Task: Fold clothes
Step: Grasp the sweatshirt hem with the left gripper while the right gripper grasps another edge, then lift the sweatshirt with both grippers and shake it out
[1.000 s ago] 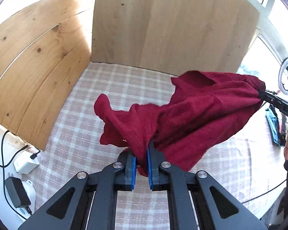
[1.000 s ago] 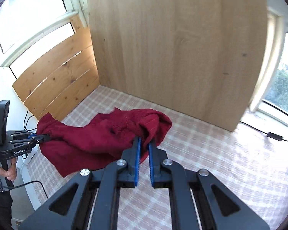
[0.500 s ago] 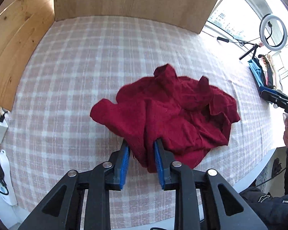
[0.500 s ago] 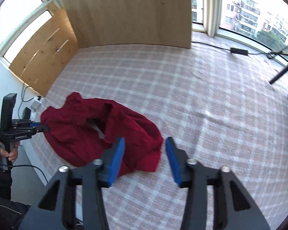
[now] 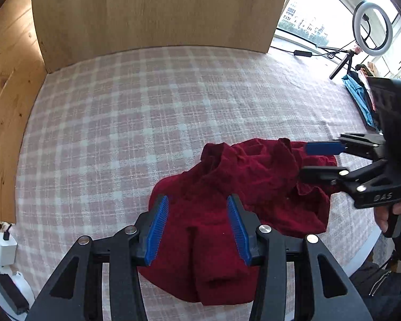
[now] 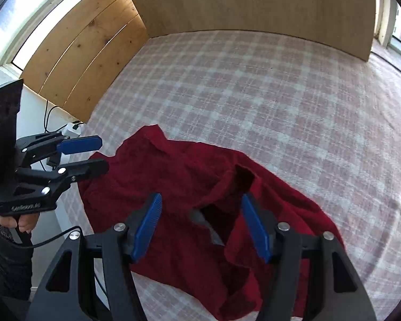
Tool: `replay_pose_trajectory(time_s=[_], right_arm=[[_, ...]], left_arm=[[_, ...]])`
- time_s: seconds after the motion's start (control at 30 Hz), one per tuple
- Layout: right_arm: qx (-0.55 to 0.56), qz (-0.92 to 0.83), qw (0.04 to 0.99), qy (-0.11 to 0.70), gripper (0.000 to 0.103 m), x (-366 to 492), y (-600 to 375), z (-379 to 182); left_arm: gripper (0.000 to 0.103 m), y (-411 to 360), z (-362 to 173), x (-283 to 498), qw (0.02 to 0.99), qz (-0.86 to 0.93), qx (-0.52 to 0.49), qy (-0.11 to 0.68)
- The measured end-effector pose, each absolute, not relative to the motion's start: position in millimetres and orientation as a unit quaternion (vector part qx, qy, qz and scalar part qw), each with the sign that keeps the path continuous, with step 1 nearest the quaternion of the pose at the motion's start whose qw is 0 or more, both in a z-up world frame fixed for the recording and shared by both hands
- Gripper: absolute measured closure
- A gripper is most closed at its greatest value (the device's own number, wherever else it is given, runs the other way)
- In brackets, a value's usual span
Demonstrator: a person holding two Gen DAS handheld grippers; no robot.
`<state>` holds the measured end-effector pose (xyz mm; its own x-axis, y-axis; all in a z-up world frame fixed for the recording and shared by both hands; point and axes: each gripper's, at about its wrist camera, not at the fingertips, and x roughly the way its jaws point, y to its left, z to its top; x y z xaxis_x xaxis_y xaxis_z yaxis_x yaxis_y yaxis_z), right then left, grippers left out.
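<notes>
A dark red garment (image 5: 227, 200) lies crumpled in a heap on the pink checked tablecloth (image 5: 147, 112), near the front edge. My left gripper (image 5: 197, 227) hangs over its near left part. The jaws are opening, and the cloth lies below and between the blue pads (image 5: 157, 230) without being pinched. My right gripper (image 6: 200, 224) stands open above the other end of the garment (image 6: 173, 182), with nothing gripped. Each gripper appears in the other's view: the right gripper (image 5: 304, 160) at the garment's right edge, the left gripper (image 6: 104, 153) at its left edge. A hand holds each handle.
Wooden boards (image 5: 152, 10) wall the table at the back and left. A ring light on a tripod (image 5: 371, 26) and blue clothes (image 5: 358, 99) stand far right. Chargers and cables (image 5: 2, 248) sit off the left edge. The table's front edge (image 5: 361, 256) is close.
Both grippers were shut on the garment and held it up in the air. They have let go and opened, the garment has dropped into a heap, and both have sunk towards it.
</notes>
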<state>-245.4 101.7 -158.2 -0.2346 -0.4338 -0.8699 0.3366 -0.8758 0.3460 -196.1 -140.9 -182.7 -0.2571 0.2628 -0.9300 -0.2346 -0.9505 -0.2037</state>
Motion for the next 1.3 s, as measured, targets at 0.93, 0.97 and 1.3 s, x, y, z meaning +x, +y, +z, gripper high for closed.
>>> replay_pose_trajectory(time_s=[0.93,0.97,1.3], right_arm=[[0.488,-0.841,0.227,-0.054,0.099,-172.7,180.7,-70.9],[0.487,-0.843,0.221,-0.055,0.099,-170.7,184.7,-69.3],[0.412,-0.88,0.218,-0.091,0.099,-129.4,231.8,10.9]], left_arm=[[0.1,-177.1,-141.0,-132.8,0.147,0.824,-0.547,-0.021],[0.1,-178.8,-140.7,-131.7,0.136,0.824,-0.55,-0.019],[0.101,-165.6,-37.5,-99.9,0.148,0.878,-0.453,-0.041]])
